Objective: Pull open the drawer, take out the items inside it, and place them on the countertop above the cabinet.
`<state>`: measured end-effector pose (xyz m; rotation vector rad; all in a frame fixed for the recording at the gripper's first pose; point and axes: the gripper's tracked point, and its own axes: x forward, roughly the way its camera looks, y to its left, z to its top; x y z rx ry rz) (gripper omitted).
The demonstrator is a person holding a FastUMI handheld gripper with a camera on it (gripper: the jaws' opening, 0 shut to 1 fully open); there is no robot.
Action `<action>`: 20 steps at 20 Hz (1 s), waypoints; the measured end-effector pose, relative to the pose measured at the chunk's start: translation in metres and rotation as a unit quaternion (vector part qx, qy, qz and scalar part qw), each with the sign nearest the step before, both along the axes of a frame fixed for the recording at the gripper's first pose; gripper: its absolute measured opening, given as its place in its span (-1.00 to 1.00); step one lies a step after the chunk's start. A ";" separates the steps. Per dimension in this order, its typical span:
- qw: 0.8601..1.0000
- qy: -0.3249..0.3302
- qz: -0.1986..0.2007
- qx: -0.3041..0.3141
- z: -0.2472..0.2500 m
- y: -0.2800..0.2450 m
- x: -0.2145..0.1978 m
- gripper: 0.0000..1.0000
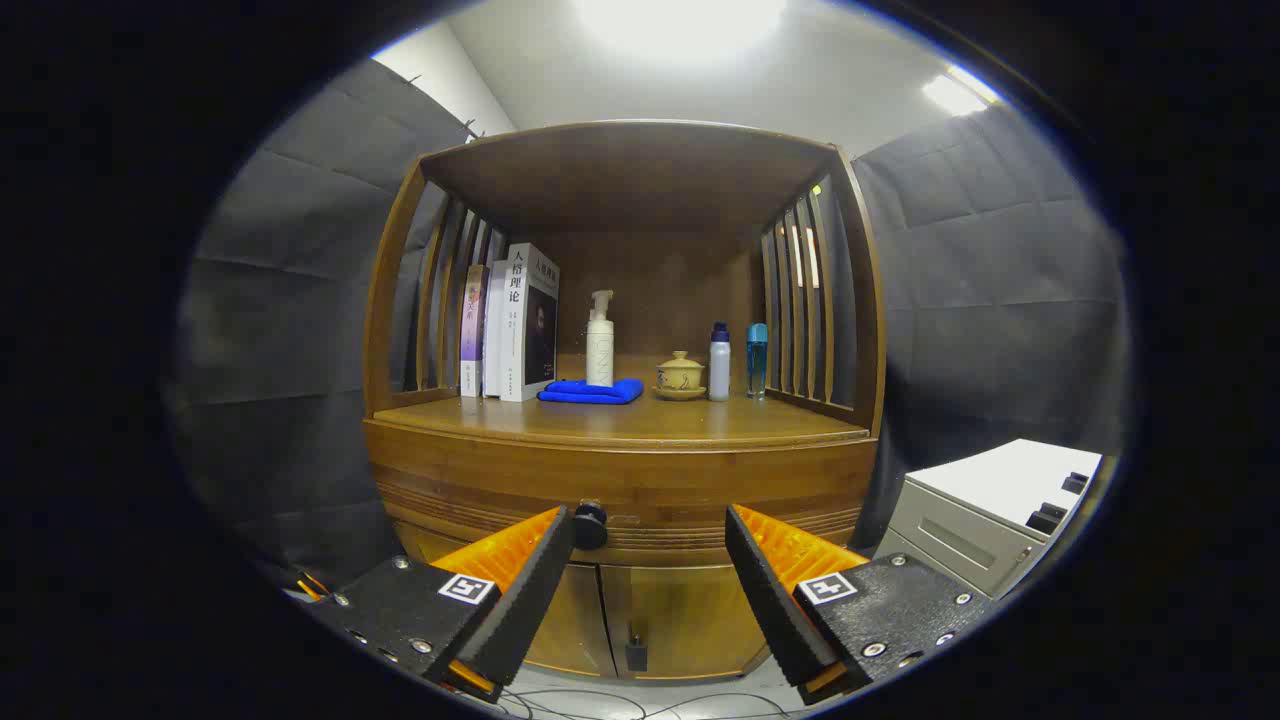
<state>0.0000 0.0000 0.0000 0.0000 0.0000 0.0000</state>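
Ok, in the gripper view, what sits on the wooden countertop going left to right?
Upright books → folded blue cloth with white pump bottle standing behind it → small yellow lidded cup → white bottle with dark cap → blue bottle. The gripper is open by the black drawer knob.

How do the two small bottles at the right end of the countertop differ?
The white bottle has a pale opaque body and dark cap; the blue bottle is blue throughout and looks translucent. The white one stands nearer the lidded cup, the blue one nearer the slats. Both stand upright, well beyond the open gripper.
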 end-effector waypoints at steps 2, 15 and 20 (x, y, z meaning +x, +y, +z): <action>1.000 -0.001 -0.002 0.001 0.001 -0.001 -0.001 0.89; 1.000 -0.012 0.010 0.012 0.006 0.000 -0.003 0.89; 1.000 -0.017 0.010 0.015 0.007 -0.001 -0.003 0.89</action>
